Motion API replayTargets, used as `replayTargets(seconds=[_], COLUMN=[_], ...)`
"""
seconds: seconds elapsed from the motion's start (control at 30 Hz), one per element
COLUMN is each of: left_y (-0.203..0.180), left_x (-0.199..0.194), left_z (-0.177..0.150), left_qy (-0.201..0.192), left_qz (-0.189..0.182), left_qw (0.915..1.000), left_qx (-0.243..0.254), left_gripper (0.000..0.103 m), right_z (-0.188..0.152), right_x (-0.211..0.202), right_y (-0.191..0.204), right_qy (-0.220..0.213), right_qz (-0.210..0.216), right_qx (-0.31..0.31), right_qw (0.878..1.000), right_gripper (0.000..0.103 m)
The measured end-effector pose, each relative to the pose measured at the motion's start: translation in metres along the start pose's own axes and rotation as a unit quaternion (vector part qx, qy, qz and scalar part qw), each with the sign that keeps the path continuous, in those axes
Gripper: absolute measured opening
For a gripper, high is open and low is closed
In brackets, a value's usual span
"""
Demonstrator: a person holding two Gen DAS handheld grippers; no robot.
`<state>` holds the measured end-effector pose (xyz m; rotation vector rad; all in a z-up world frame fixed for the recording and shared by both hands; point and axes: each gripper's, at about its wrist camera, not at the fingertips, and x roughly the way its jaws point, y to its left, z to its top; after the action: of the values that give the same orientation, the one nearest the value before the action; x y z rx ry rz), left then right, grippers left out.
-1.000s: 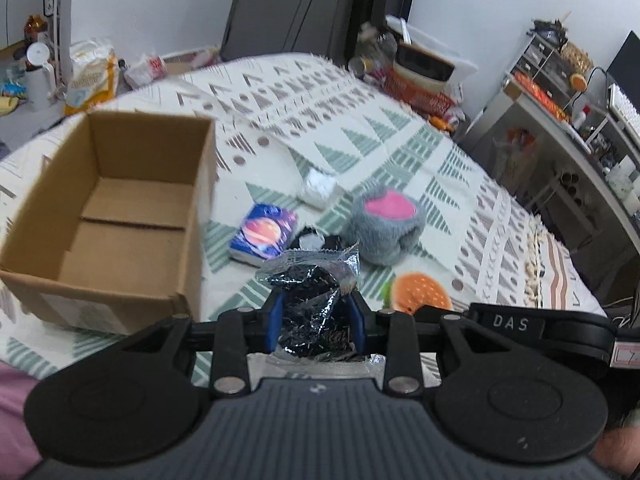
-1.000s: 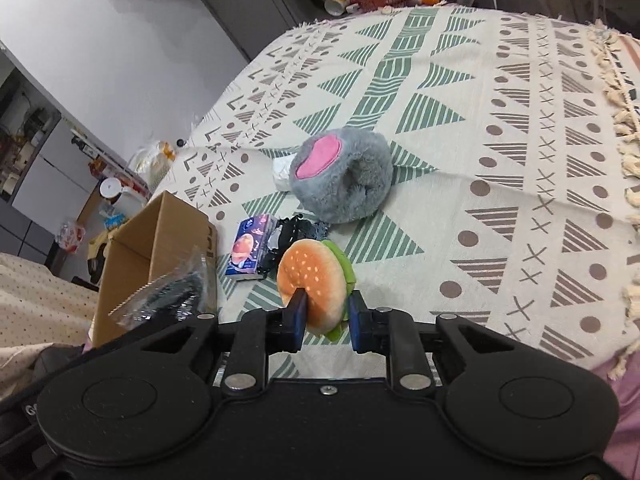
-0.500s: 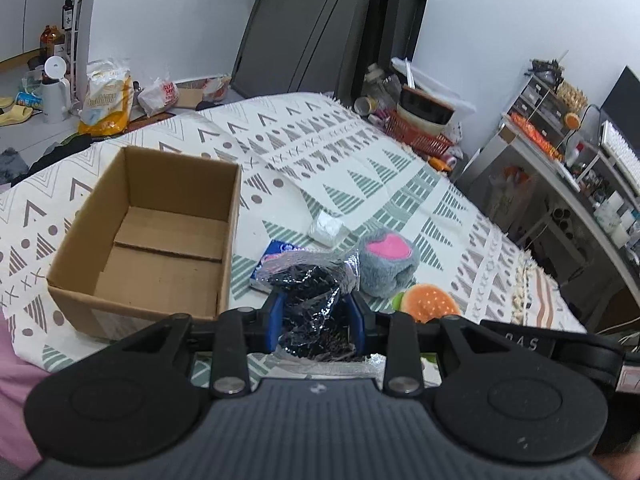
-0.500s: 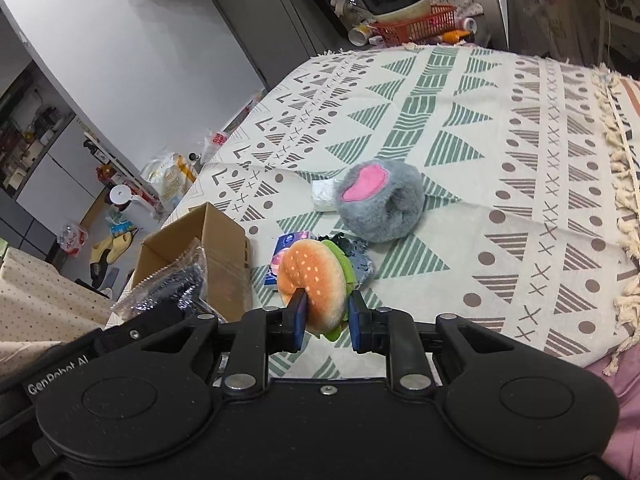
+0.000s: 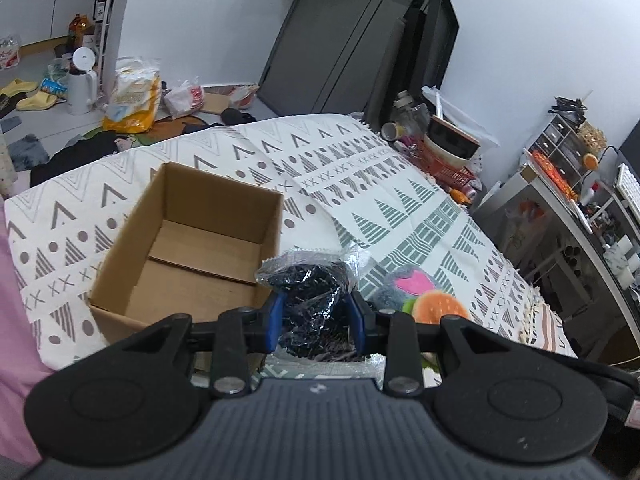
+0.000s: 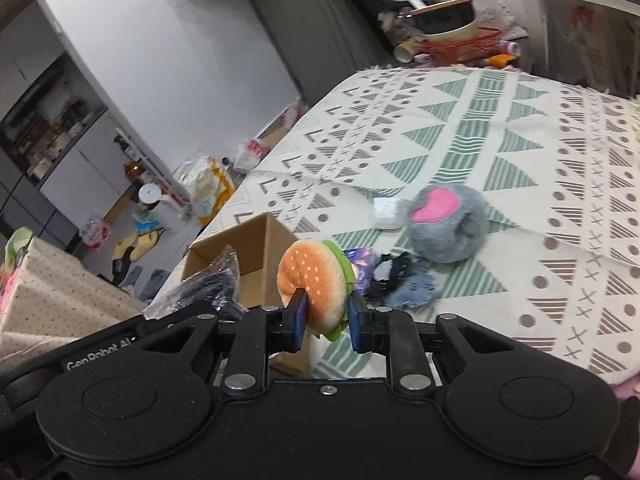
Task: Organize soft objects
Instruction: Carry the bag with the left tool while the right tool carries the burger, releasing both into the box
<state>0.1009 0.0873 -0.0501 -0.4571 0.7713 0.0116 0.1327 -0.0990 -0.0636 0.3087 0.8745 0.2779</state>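
My left gripper (image 5: 315, 322) is shut on a clear bag of dark fabric (image 5: 310, 284), held above the bed just right of an open cardboard box (image 5: 188, 252). My right gripper (image 6: 326, 322) is shut on a plush hamburger (image 6: 316, 280), lifted off the bed; the hamburger also shows in the left wrist view (image 5: 438, 306). The box (image 6: 256, 248) and the bag (image 6: 208, 284) show at left in the right wrist view. A grey plush with a pink patch (image 6: 448, 228) lies on the patterned bedspread (image 6: 520, 152).
A blue packet (image 6: 362, 260), a dark frayed cloth (image 6: 404, 284) and a small white packet (image 6: 386, 212) lie near the grey plush. A red basket with a bowl (image 5: 450, 156) stands past the far bed edge. A cluttered desk (image 5: 568, 200) is at right, floor clutter at left.
Both grippers have risen and pulled back with their loads. The hamburger has come up off the bedspread. The left gripper's bag now hangs beside the box's right wall.
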Motion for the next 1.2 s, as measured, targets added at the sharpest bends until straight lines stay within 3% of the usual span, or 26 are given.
replayTargets(seconds=[0.27,0.53,0.77,1.2], left_y=[0.018,0.05,0.069,0.113], left_x=[0.005,0.017,0.021,0.063], left_z=[0.004,0.015,0.025,0.02], left_qy=[-0.004,0.003,0.003,0.046], left_qz=[0.015,0.04,0.081,0.134], left_qw=[0.9998,0.9967,0.9897,0.9725], left_qx=[-0.016,-0.071,-0.118,-0.185], left_gripper=[0.033,0.033,0.033,0.034], right_z=[-0.004,-0.004,-0.007,-0.013], right_x=[0.028,0.043,0.061,0.084], right_y=[0.027,0.045,0.058,0.058], right_qy=[0.013,0.024,0.036,0.058], right_qz=[0.026,0.033,0.05,0.059], right_qx=[-0.002,0.017,0.02,0.035], right_qw=[1.0,0.999,0.998,0.996], right_gripper=[0.021,0.021,0.021,0.021])
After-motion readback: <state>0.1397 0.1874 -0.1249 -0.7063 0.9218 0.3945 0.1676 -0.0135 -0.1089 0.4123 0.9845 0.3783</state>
